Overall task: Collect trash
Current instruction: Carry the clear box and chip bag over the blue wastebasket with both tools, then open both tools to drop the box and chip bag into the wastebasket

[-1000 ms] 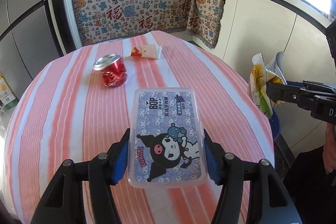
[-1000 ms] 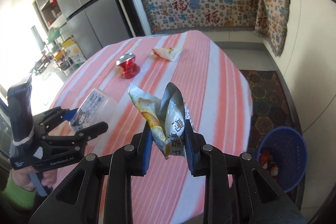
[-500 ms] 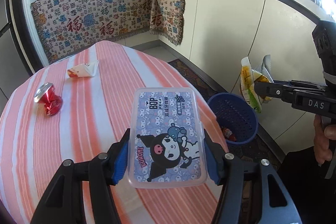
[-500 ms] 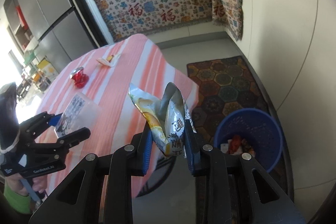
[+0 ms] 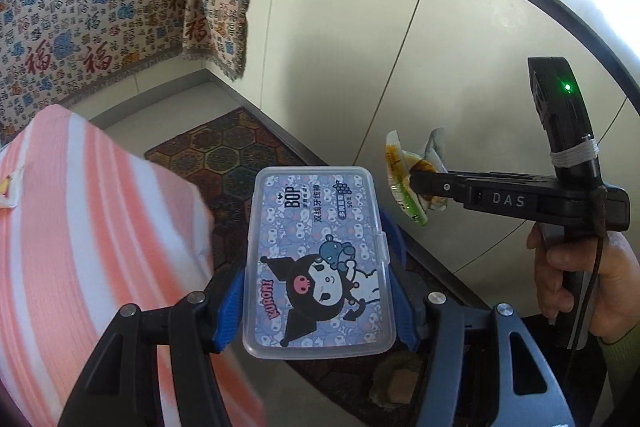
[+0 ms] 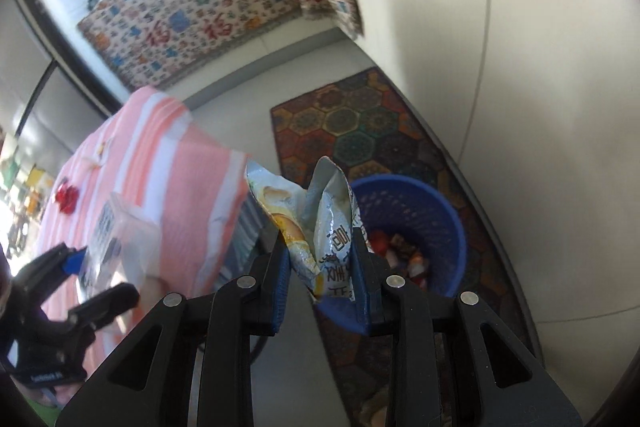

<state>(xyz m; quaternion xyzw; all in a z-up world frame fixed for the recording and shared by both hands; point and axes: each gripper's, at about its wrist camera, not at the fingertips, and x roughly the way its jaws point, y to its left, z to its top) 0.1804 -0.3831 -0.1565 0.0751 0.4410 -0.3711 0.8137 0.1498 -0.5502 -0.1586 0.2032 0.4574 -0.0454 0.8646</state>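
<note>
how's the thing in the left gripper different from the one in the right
The left gripper holds a plastic floss box: rigid, flat, rectangular, closed, with a cartoon print. The right gripper holds a snack wrapper: soft, crumpled foil, torn open, standing up between the fingers. The wrapper is right by the blue basket; the box is nearer the table. Both are clamped and off the table.

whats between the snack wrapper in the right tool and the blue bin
Nothing. In the right wrist view the snack wrapper clamped in the right tool hangs just before the blue bin, with open air between.
</note>
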